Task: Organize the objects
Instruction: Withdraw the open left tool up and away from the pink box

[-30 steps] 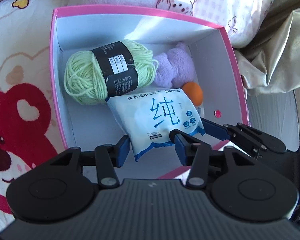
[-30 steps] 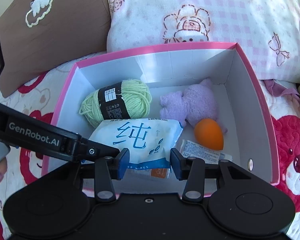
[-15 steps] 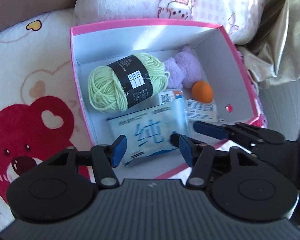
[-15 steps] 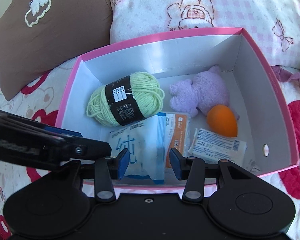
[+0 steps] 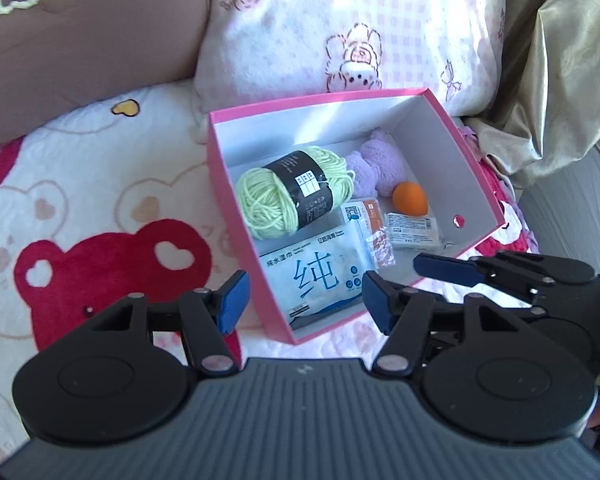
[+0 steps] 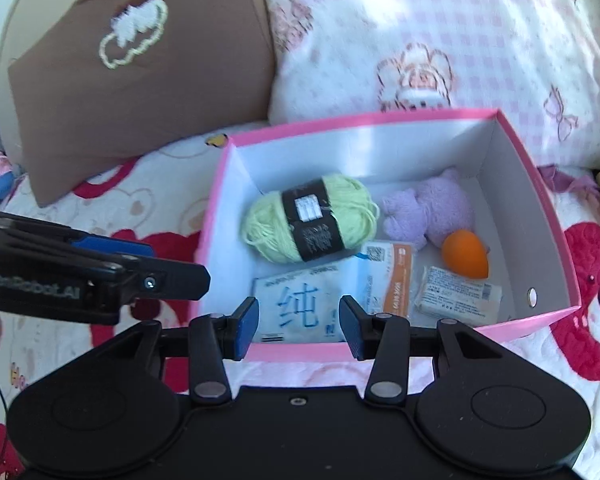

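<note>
Wipes pack (image 5: 320, 276) lies in box (image 5: 236, 216); both grippers' jaws gape, empty.

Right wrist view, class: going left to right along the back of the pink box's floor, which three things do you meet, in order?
Green yarn ball → purple plush toy → orange egg-shaped sponge, which sits slightly nearer than the plush.
</note>
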`<state>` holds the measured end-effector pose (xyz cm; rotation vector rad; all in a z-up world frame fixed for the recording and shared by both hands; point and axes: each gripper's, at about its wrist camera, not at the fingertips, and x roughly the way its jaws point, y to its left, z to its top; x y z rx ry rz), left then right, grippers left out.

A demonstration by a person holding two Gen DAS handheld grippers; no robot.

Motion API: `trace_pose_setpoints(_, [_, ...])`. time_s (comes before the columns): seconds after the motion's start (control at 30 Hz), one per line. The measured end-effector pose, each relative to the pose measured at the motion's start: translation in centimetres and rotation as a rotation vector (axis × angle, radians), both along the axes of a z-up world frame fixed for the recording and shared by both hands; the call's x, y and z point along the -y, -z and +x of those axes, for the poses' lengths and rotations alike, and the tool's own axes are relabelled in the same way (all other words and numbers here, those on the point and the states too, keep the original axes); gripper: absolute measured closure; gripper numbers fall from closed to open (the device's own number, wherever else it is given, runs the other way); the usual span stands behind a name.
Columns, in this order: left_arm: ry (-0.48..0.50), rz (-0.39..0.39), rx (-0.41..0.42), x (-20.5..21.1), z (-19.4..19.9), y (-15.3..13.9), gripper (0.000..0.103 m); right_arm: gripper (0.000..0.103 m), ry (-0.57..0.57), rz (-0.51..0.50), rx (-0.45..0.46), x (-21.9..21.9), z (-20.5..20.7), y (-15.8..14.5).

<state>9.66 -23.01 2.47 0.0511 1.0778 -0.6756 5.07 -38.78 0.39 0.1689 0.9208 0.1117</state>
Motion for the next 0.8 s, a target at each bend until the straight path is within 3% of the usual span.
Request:
trace_pose_setpoints(0.13, [-0.019,0.034,0.076,-2.1,-1.4,-1.8,0.041,0.050,0.012,0.001,0.036,-1.2,-1.6,-2.2])
trace_pose_setpoints(0.23, [-0.047,0.000,0.054,-4.0,-2.0,-2.3,0.041,0.046,0.005,0.011,0.040,-2.1,-2.6,-3.0])
trace_pose_setpoints(0.47, [-0.104,0.004,0.082,-6.5,-4.1,-2.6,0.039,0.043,-0.032,-0.046,0.050,-4.9,-4.1,-4.0])
trace_pose_setpoints(0.63, [-0.136,0.007,0.085,-8.0,-5.5,-2.6,0.037,0.033,-0.066,-0.107,0.086,-7.3,-5.4,-5.1])
trace_pose_setpoints(0.8, [-0.175,0.039,0.134,-9.6,-6.5,-3.0,0.035,0.016,-0.049,-0.144,0.099,-8.8,-6.1,-5.6])
